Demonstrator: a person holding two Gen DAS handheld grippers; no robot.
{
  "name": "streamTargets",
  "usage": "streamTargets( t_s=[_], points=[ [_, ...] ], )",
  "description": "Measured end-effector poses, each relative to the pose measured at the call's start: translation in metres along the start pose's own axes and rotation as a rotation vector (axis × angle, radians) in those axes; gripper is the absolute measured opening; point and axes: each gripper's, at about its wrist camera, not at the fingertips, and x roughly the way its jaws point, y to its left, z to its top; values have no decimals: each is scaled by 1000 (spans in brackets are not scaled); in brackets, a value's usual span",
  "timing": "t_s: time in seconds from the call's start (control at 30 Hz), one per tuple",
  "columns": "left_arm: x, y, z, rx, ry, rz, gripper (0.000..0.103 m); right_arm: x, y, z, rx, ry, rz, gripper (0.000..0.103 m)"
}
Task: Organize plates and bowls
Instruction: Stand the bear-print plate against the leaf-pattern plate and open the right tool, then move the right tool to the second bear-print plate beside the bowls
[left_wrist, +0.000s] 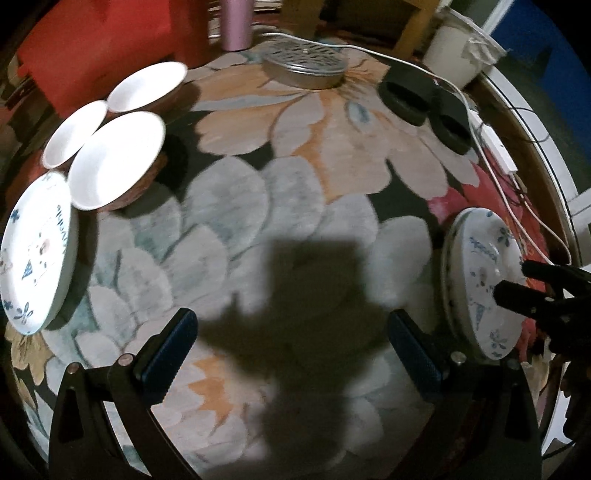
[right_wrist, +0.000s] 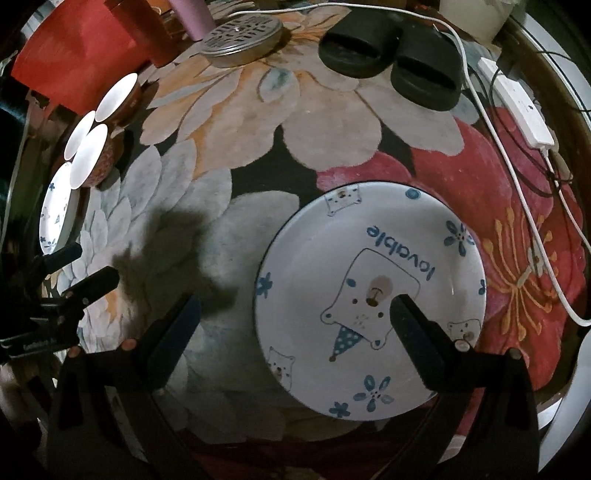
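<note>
A white plate with a blue bear print (right_wrist: 369, 295) lies on the flowered rug under my right gripper (right_wrist: 295, 317), which is open and empty above it. In the left wrist view this plate (left_wrist: 480, 273) looks stacked on another. A second bear plate (left_wrist: 37, 254) lies at the far left, also seen in the right wrist view (right_wrist: 55, 214). Three brown bowls with white insides (left_wrist: 118, 162) (left_wrist: 75, 133) (left_wrist: 147, 86) cluster beside it. My left gripper (left_wrist: 291, 347) is open and empty over the bare rug. The right gripper's fingers (left_wrist: 517, 291) show over the right plate.
A round metal strainer lid (left_wrist: 304, 66) and a pink cup (left_wrist: 236, 26) stand at the back. Black slippers (right_wrist: 388, 55) lie at back right beside a white power strip (right_wrist: 521, 107) and cables. A red box (left_wrist: 96, 48) stands behind the bowls.
</note>
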Motion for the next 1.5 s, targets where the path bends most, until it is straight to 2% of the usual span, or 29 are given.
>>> streamTargets(
  t_s=[0.4,0.7,1.17,1.33,1.5],
  points=[
    [-26,52,-2,-73,-45,23,102,-1,47,7,-102,19,-9,103],
    [-47,113,-12,-167,-70,54,102,7,97,20,-151,47,15,103],
    [-78,246,-29,-382,-140,129,102,24,232,40,-293,70,137,103],
    [-80,295,-38,-481,-141,139,102,48,272,49,-265,88,181,103],
    [-74,324,-47,-520,-126,152,102,74,301,59,-189,78,208,102]
  ],
)
